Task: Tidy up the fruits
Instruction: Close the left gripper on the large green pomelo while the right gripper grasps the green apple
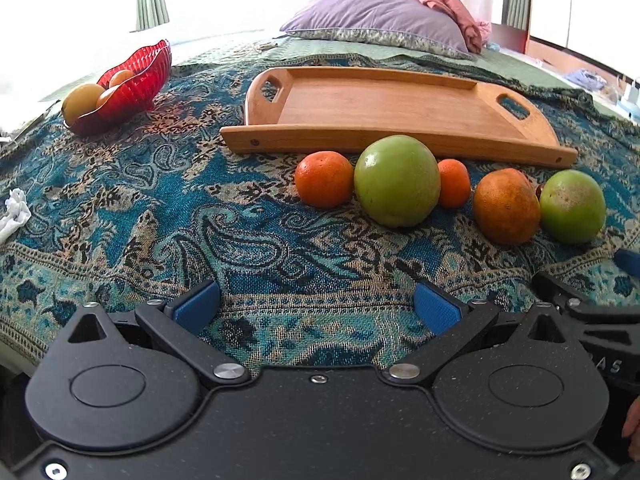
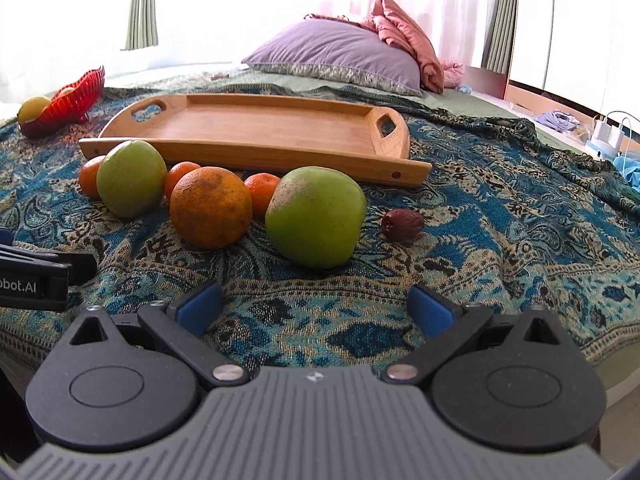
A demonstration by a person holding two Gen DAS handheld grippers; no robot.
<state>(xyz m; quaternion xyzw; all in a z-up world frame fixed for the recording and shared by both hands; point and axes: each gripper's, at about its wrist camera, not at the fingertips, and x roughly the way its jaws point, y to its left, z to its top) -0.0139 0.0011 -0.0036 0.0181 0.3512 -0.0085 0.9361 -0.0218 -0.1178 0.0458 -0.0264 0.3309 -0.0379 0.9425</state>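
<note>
Left wrist view: the left gripper [image 1: 316, 308] hangs low over a teal paisley bedspread [image 1: 160, 216], fingers spread wide and empty. Ahead, a green apple [image 1: 397, 181], tangerines and an orange [image 1: 506, 206] line the near edge of an empty wooden tray [image 1: 384, 100] — probably staged for loading. A red bowl [image 1: 132, 84] holds more fruit.

Right wrist view: the right gripper [image 2: 314, 306] is likewise wide open, holding nothing, facing a second green apple [image 2: 316, 216]; a date [image 2: 402, 225] lies beside it. Pillows and bright curtains sit behind.
</note>
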